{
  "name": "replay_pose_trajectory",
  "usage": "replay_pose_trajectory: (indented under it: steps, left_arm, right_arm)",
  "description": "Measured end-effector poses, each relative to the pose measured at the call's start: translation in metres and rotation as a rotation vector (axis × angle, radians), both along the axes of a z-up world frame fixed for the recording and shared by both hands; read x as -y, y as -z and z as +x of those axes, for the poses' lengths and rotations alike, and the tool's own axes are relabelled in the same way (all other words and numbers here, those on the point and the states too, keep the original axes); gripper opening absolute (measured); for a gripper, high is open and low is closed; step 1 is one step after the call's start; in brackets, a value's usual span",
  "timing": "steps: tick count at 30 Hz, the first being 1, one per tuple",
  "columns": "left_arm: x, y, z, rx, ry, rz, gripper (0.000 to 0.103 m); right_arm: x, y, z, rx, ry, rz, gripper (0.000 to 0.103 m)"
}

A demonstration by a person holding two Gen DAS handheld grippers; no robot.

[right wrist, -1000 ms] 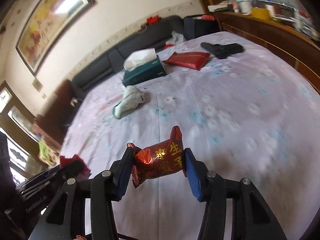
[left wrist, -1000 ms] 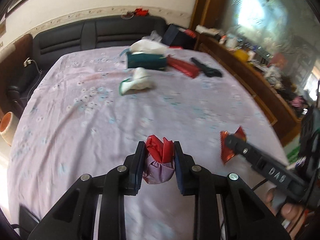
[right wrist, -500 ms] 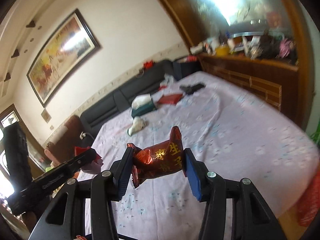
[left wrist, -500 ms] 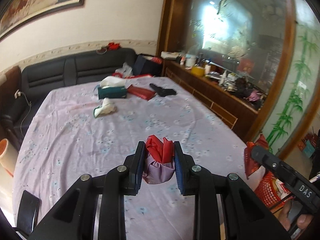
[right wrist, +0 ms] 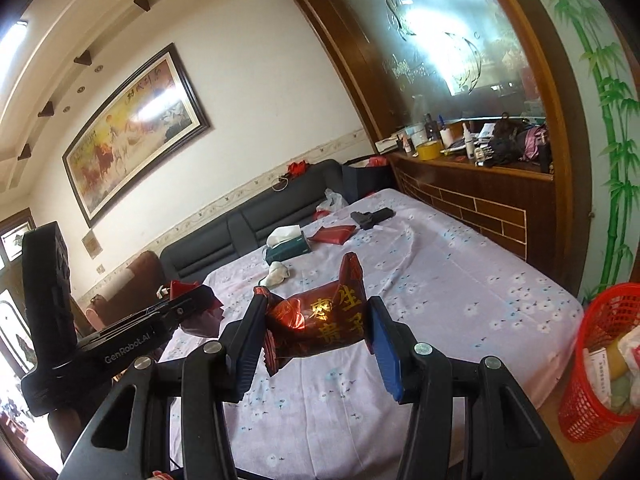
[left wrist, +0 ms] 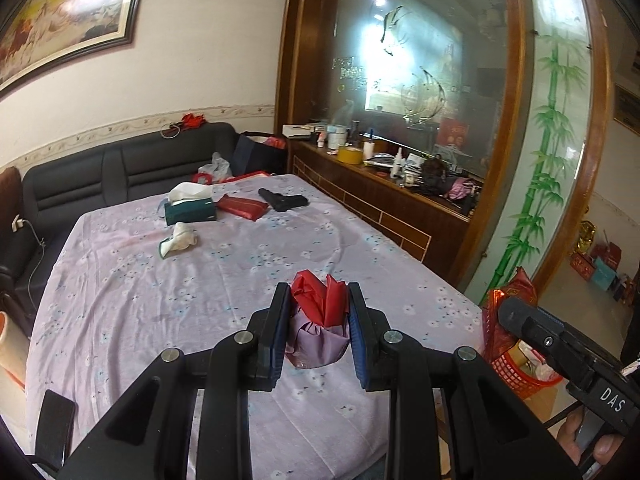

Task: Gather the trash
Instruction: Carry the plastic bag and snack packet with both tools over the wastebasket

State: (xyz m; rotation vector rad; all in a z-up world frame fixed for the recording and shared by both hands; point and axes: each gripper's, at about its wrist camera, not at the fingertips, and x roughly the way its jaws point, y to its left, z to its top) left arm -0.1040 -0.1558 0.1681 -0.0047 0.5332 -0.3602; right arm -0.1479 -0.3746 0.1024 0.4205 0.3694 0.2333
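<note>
Red-and-purple crumpled wrapper (left wrist: 320,326) was pinched by left gripper (left wrist: 318,334); dark red foil packet (right wrist: 318,326) was clamped by right gripper (right wrist: 316,344), both above table. Carrying step judged; next, release over red plastic mesh basket (right wrist: 600,364).

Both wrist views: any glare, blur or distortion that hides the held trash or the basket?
Left wrist: sharp, fisheye bends edges, glare on glass partition; red wrapper clear. Right wrist: sharp, glare on painting; red packet and red basket readable.

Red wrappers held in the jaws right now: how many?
2: crumpled red-and-purple foil wrapper in the left gripper; red gold-lettered snack wrapper in the right gripper. More may be hidden.
</note>
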Motion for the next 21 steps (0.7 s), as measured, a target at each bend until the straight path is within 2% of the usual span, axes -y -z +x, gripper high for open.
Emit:
replay_pose_trajectory:
  steps: [21]
  left_arm:
    - [0.048,-0.006,-0.009,0.008,0.123,-0.007,0.026]
  right_arm:
    - [0.056,-0.016,-0.05,0.058,0.19,-0.024,0.054]
